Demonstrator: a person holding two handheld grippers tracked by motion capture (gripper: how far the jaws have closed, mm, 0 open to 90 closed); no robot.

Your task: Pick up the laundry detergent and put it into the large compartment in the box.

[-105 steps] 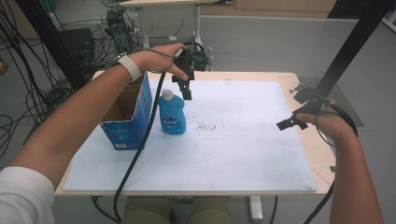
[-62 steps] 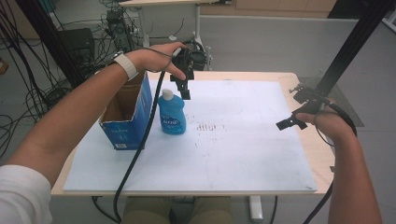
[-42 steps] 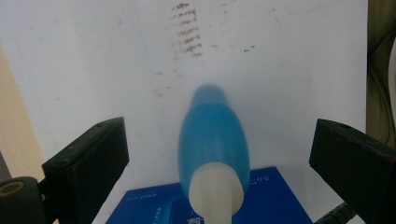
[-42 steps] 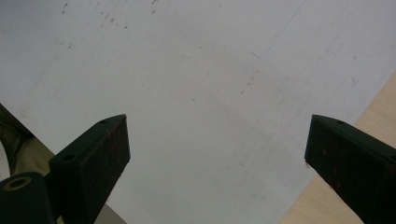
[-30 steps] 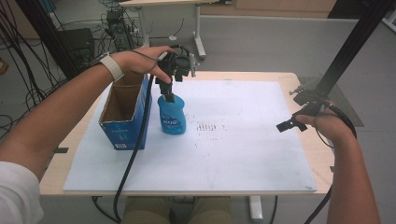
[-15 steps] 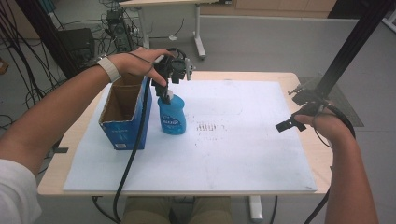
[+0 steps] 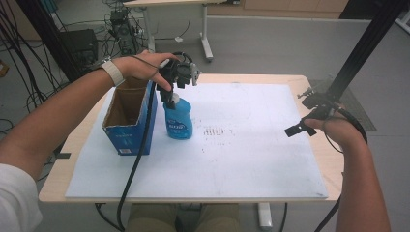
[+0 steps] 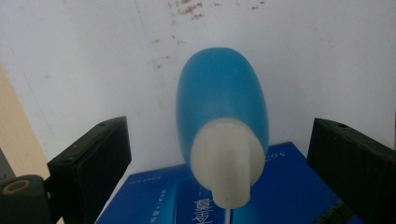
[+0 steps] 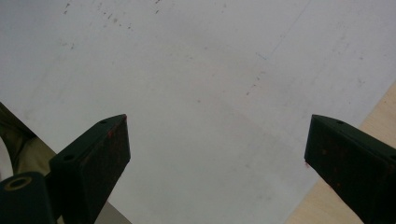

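While its jaws straddle the blue bottle (image 8: 222, 100) untouching, the left hand-held gripper (image 8: 219, 154) points downward.

Not much readable here tbh. In the left gripper view, the flat blue cardboard box (image 8: 289, 186) sitting just under the jaws has "3.0" printed in small white digits near its upper edge, to the right of the blue plastic bottle's white cap; the rest of that number is too small to tell. Lower down the same face, just left of the cap, there are a few white characters, but I can't make them out. From the high view, the bottle's (image 7: 178, 123) label and the box's white print below the left tongs are just blur.
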